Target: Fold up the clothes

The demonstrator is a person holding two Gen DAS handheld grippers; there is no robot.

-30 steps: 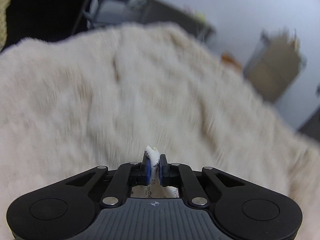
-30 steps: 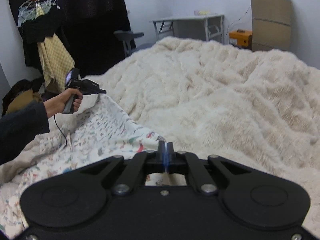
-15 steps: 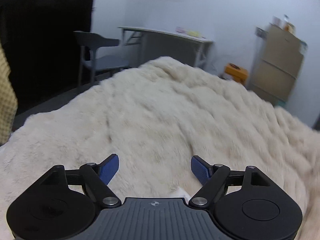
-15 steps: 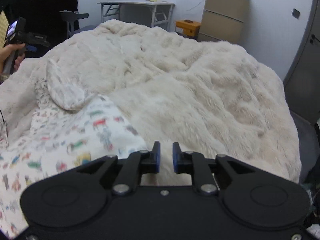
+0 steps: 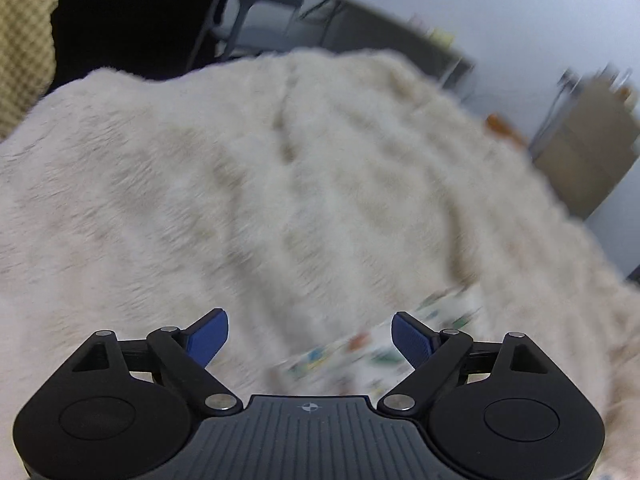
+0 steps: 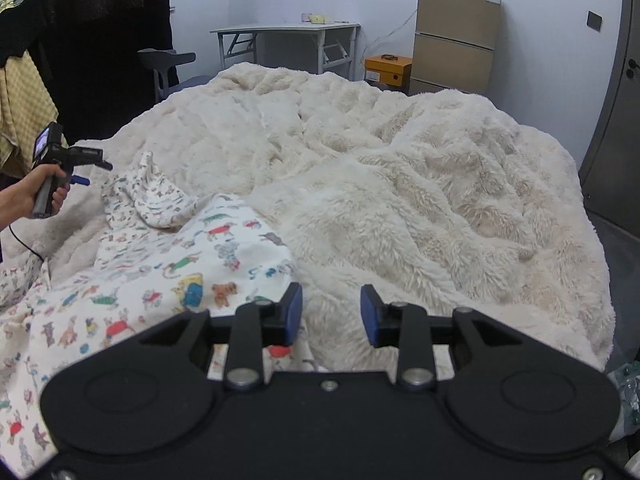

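Note:
A white garment with a small colourful animal print (image 6: 160,268) lies spread on a cream fluffy blanket (image 6: 400,200), left of centre in the right wrist view. One corner of it is bunched up at the far left (image 6: 154,192). My right gripper (image 6: 331,310) is open and empty just above the garment's near right edge. My left gripper (image 5: 310,338) is open and empty; a blurred patch of the garment (image 5: 372,344) lies under it in the left wrist view. The left gripper also shows in the right wrist view (image 6: 90,172), held in a hand left of the bunched corner.
The blanket covers the whole bed. Behind it stand a grey chair (image 6: 168,68), a white folding table (image 6: 284,40), an orange box (image 6: 387,68) and a tan cabinet (image 6: 456,36). Dark and checked clothes (image 6: 24,112) hang at the left. A grey door (image 6: 616,120) is at the right.
Both grippers held the garment a second ago and have let go. The right jaws have opened wider since half a second ago. The garment dropped onto the blanket. The left view is swinging.

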